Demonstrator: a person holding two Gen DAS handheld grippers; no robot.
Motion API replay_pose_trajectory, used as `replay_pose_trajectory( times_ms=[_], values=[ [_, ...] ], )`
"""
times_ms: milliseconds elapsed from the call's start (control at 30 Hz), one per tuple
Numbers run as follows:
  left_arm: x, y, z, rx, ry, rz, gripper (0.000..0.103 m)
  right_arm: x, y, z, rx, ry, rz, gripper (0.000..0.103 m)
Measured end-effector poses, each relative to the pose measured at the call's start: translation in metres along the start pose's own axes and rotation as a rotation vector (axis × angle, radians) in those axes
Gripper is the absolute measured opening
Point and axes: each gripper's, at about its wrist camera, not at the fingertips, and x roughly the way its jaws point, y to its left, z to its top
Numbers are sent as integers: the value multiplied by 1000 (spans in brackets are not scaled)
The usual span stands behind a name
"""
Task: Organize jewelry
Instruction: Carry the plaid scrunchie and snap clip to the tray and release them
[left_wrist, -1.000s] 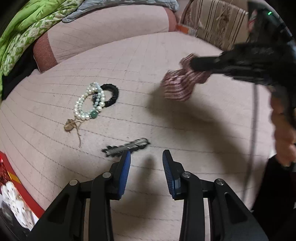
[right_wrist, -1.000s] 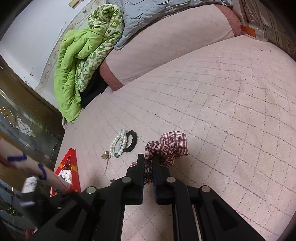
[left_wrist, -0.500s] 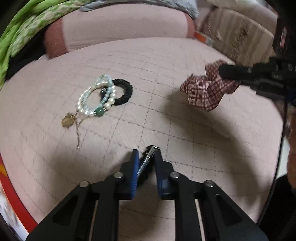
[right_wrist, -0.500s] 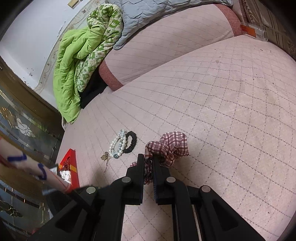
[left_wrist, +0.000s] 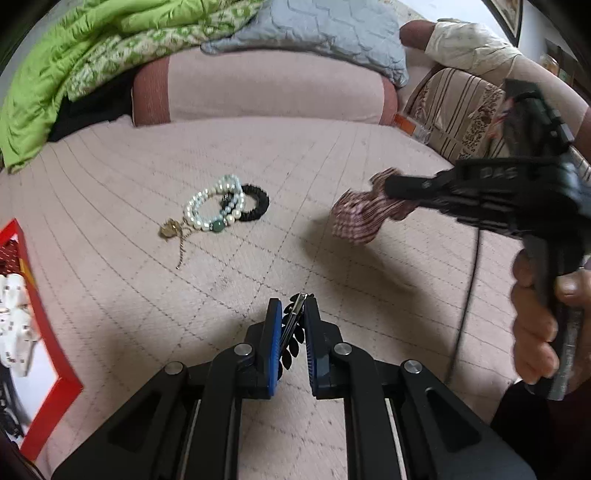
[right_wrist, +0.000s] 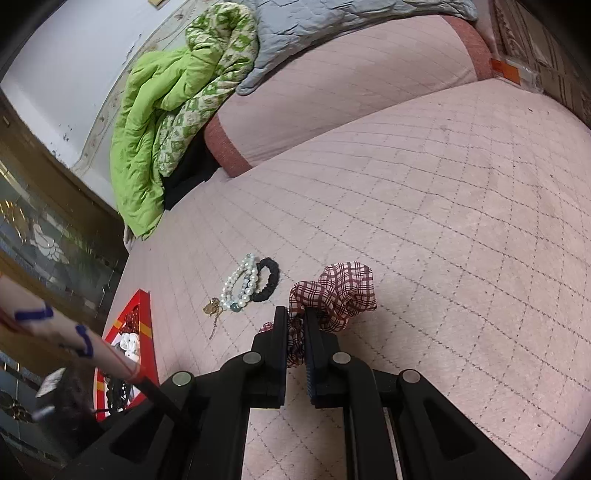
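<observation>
Hair clip: a dark leaf-patterned hair clip (left_wrist: 291, 328) sits pinched between the blue pads of the left claw (left_wrist: 291, 314), which has just been closing on it; only its near part is caught, the metal tip pokes out far of the pads, so it could pivot or slide free.
Scrunchie: the right claw (right_wrist: 295, 325), all but shut, grips a red-checked scrunchie (right_wrist: 332, 295) by one fold, above the bed (right_wrist: 461, 240); soft cloth may slip out if it is swung.
Bracelets: pearl bracelets (left_wrist: 216, 206) overlap a black hair tie (left_wrist: 256, 203), with a gold chain (left_wrist: 173, 236) touching them at the left; lifting one piece would likely drag the others.
Box: a red box (left_wrist: 40, 317) lies at the near left edge of the bed, partly out of view; I judge it the likely destination, and a drop near its rim could send the clip off the bed.
Crossing: both claws are loaded and the right one reaches in from the right side, so a shared path to the box risks a knock.
</observation>
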Motion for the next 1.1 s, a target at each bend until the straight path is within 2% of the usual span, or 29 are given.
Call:
replay_pose_trajectory(
  times_ms=[300, 700, 867, 1100],
  values=[
    [-45, 6, -1, -30, -51, 26, 12, 0, 13, -10, -54, -7, -4, 9],
    [-101, 43, -13, -120, -115, 69, 12, -1, 47, -43, -131, 28, 46, 9],
    [-130, 80, -23, -200, -145, 113, 12, 1, 71, -57, -181, 62, 86, 9],
    [-170, 148, -31, -307, -197, 196, 12, 9, 115, -56, -238, 87, 152, 9]
  ],
)
